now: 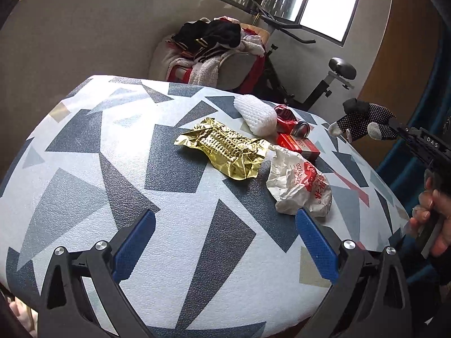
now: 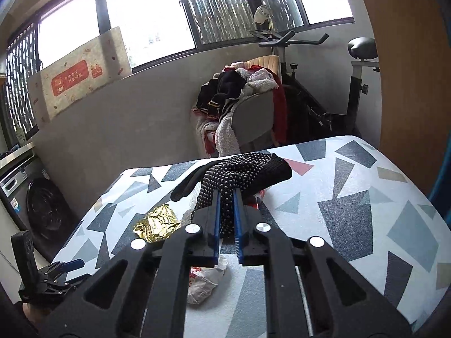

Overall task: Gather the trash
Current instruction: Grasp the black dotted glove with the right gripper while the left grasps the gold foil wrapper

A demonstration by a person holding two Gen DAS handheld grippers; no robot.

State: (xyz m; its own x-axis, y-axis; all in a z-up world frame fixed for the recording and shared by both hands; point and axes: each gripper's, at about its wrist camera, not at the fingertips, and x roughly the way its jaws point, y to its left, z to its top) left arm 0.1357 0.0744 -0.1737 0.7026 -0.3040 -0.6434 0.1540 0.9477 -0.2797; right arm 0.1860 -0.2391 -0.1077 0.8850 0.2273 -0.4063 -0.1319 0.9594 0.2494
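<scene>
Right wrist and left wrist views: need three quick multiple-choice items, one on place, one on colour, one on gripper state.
1. Where does the crumpled gold foil wrapper lie?
A on the patterned tabletop
B on the floor
C on a chair

2. What colour are the pads of the left gripper?
A red
B blue
C green

3. What is the right gripper doing?
A hanging open
B shut on nothing
C shut on the black dotted glove

Answers: 1 A, the wrapper rests on the tabletop; 2 B, both pads show blue; 3 C, the glove is pinched between its fingers.

Daylight from blown-out windows (image 2: 146, 14); sharp centre, fisheye-bent edges.
</scene>
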